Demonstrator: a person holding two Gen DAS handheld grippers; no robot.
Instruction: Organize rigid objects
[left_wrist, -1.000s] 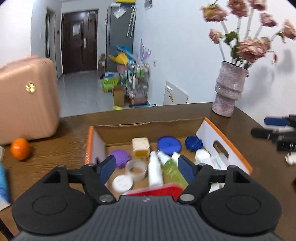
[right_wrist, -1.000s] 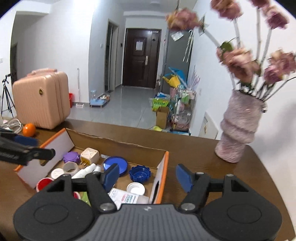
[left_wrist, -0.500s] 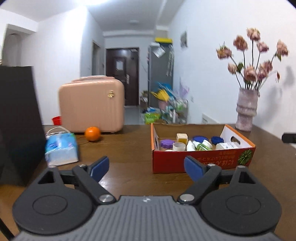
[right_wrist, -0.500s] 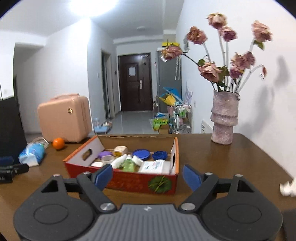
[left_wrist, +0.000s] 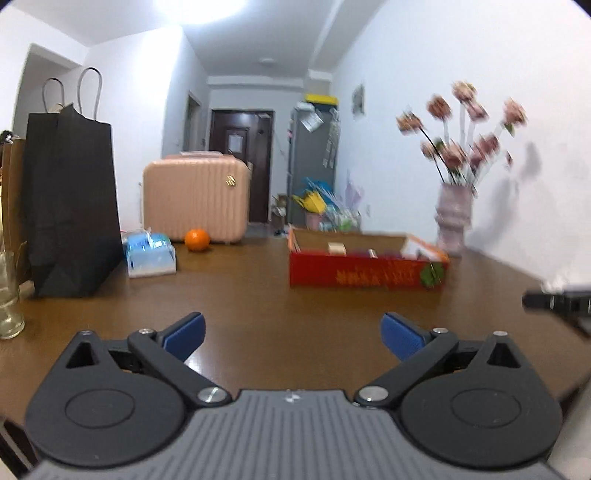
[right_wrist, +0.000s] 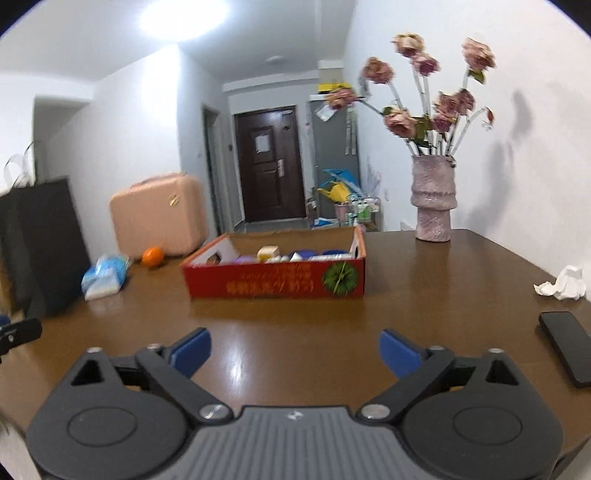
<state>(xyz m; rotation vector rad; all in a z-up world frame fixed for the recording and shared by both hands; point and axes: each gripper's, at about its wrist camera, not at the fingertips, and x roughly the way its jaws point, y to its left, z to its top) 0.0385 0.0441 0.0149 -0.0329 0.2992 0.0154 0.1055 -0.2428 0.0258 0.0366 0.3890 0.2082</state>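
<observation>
White walls and a bright ceiling light (right_wrist: 183, 16) frame a hallway ending in a dark brown wooden door (right_wrist: 271, 164) (shut), behind the glossy brown wooden tabletop (right_wrist: 295, 325).

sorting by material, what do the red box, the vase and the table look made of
Red box: likely cardboard, printed outside, plain brown inner walls. Vase: probably ceramic or stone, with a rough, matte pink surface. Table: dark wood or veneer, glossy, reflecting the ceiling light.

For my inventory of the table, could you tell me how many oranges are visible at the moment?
1. The orange sits on the table in front of the pink suitcase, beside the blue tissue pack, left of the red box. Others may be hidden behind the black bag.
</observation>
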